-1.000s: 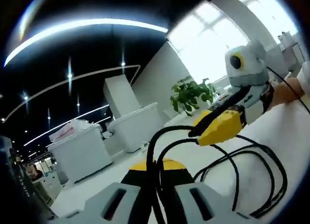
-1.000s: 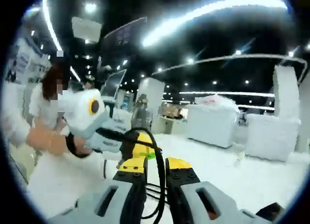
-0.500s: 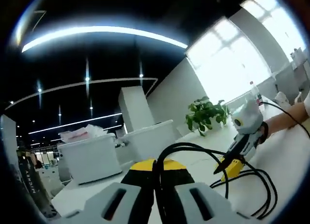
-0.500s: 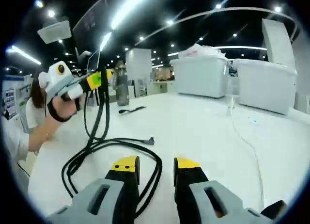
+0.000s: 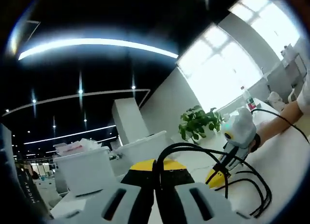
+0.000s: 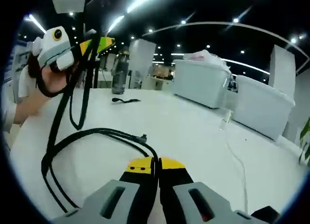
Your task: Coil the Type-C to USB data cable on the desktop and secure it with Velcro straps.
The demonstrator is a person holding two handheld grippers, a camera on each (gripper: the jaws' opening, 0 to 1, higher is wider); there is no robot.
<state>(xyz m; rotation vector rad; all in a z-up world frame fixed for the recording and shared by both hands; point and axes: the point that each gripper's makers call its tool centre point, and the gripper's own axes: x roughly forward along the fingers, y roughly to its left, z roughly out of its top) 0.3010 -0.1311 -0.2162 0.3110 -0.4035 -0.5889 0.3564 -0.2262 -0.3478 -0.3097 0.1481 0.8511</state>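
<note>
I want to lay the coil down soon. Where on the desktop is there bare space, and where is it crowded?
Free: the white desktop between the black data cable and the thin white cord, before the white plastic bins. Crowded: the cable loops by the right gripper, and the black strap beside the grey bottle.

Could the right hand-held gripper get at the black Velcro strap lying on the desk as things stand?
Probably not yet. The right hand-held gripper is shut on the black cable near the desk, so it would have to let go first. The Velcro strap lies farther across the bare white desk, with nothing between.
</note>
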